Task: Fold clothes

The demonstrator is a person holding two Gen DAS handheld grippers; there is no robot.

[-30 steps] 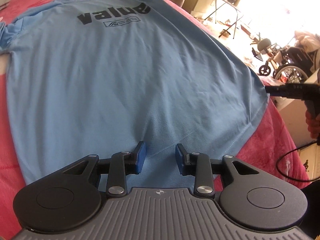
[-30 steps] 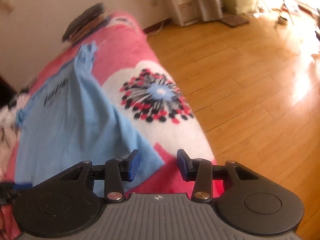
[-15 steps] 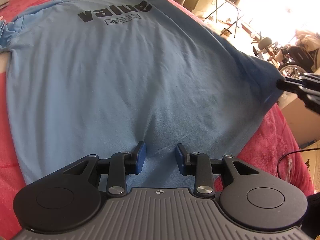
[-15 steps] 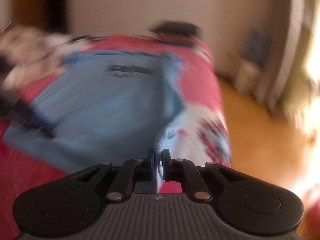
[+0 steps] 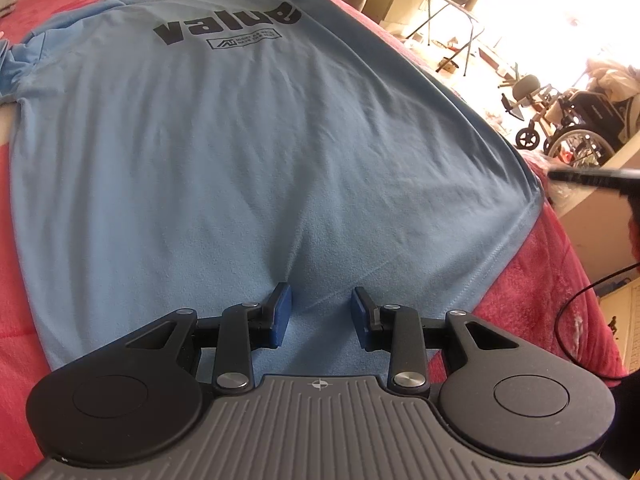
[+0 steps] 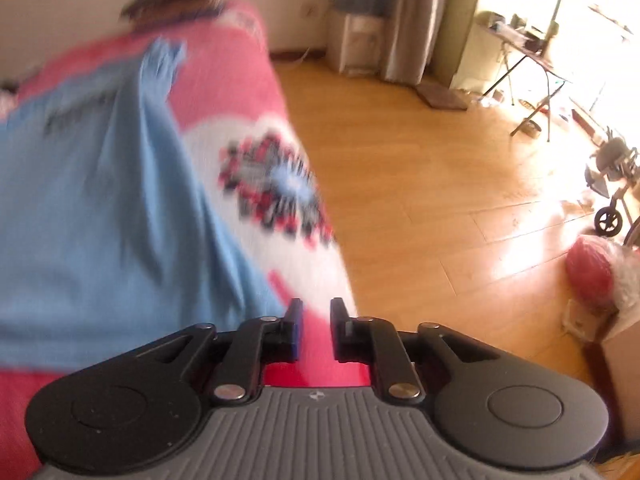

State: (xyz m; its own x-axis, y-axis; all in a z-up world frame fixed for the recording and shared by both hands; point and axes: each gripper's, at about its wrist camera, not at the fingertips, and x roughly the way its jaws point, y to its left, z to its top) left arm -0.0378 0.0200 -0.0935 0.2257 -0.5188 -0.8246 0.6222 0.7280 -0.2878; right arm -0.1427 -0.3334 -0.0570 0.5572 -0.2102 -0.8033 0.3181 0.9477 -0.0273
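Moved: your right gripper (image 6: 316, 322) dropped the blue T-shirt (image 5: 248, 152) corner; jaws just reopened narrowly, empty.
Left gripper (image 5: 320, 312): jaws part-open astride the hem.

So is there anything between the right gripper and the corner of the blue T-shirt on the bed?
Nothing visible. The right gripper has just been opening, with only the red blanket showing between its jaws. The T-shirt corner lies just to its left, with nothing lying between them, though that view is blurred.
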